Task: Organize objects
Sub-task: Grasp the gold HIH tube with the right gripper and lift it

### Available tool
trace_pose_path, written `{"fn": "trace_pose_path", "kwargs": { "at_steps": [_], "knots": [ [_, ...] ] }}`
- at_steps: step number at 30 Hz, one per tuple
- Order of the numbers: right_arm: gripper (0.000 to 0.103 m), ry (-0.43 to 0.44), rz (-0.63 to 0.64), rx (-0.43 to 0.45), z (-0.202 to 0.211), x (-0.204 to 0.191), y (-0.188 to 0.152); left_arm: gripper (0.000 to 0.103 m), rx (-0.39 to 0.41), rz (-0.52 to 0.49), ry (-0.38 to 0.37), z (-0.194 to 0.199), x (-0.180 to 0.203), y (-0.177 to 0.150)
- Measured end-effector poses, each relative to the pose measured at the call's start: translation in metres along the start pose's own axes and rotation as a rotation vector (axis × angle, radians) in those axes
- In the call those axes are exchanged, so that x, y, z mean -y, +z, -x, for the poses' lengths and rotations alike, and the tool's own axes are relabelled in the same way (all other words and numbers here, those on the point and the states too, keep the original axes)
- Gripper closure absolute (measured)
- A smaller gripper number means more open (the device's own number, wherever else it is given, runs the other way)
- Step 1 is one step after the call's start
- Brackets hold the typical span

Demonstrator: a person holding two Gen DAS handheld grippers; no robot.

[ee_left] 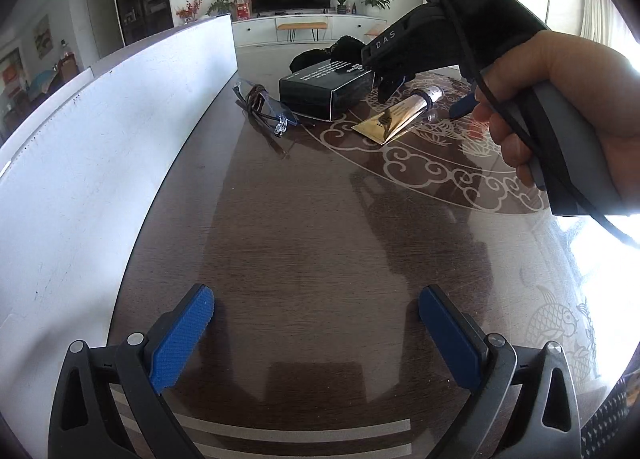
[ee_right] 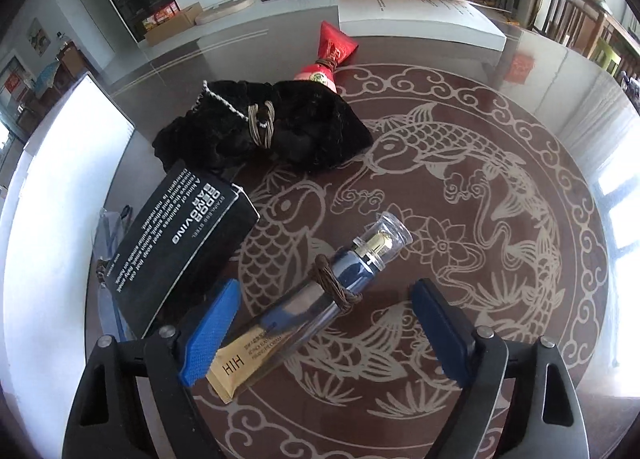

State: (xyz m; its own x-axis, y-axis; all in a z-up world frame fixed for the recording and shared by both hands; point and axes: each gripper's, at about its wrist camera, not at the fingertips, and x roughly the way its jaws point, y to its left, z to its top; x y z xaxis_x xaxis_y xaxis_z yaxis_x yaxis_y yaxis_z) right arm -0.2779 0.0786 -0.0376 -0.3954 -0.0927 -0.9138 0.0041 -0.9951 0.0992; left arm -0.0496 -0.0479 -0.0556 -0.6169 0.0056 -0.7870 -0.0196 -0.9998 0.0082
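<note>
Tube: cosmetic tube [ee_right: 296, 307] lies between my right gripper [ee_right: 326, 323] fingers, spread, unclosed.
Handling: light, slick, squashy; I'd pinch mid-body, near the cord ring [ee_right: 334, 283].
Left gripper [ee_left: 316, 323]: spread, empty.
Tabletop [ee_right: 460, 359]: black box [ee_right: 180, 235] beside.

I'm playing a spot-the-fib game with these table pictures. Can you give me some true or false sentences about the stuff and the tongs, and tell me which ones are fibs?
1. The right tongs are open with the gold tube lying between them. True.
2. The left tongs are squeezing the black box. False: they are open and hold nothing; the box lies far ahead of them.
3. A brown cord ring goes around the tube. True.
4. The tube stands upright on the table. False: it lies on its side.
5. The black cloth pouch lies beyond the black box in the right tongs' view. True.
</note>
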Motion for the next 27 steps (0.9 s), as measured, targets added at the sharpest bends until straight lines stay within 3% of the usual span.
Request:
{"fn": "trace_pose_path", "kwargs": {
  "at_steps": [1, 5, 6, 14, 22, 27],
  "knots": [
    [0.031, -0.019, 0.028, 0.009, 0.001, -0.002, -0.003, 0.000, 0.000, 0.000, 0.000, 0.000, 0.001, 0.000],
    [0.070, -0.065, 0.124, 0.064, 0.010, 0.001, -0.019, 0.000, 0.000, 0.001, 0.001, 0.001, 0.001, 0.000],
    [0.074, -0.064, 0.130, 0.074, 0.013, 0.006, -0.024, 0.000, 0.001, 0.001, 0.001, 0.001, 0.001, 0.000],
    [0.074, -0.080, 0.125, 0.133, 0.039, 0.057, -0.069, 0.000, 0.001, 0.002, 0.002, 0.001, 0.001, 0.001],
    [0.074, -0.131, 0.050, 0.175, 0.062, 0.133, -0.106, 0.000, 0.001, 0.002, 0.002, 0.000, 0.001, 0.000],
    [0.072, -0.138, 0.068, 0.217, 0.070, 0.150, -0.123, 0.000, 0.001, 0.002, 0.002, 0.000, 0.000, 0.000]
  ]
}}
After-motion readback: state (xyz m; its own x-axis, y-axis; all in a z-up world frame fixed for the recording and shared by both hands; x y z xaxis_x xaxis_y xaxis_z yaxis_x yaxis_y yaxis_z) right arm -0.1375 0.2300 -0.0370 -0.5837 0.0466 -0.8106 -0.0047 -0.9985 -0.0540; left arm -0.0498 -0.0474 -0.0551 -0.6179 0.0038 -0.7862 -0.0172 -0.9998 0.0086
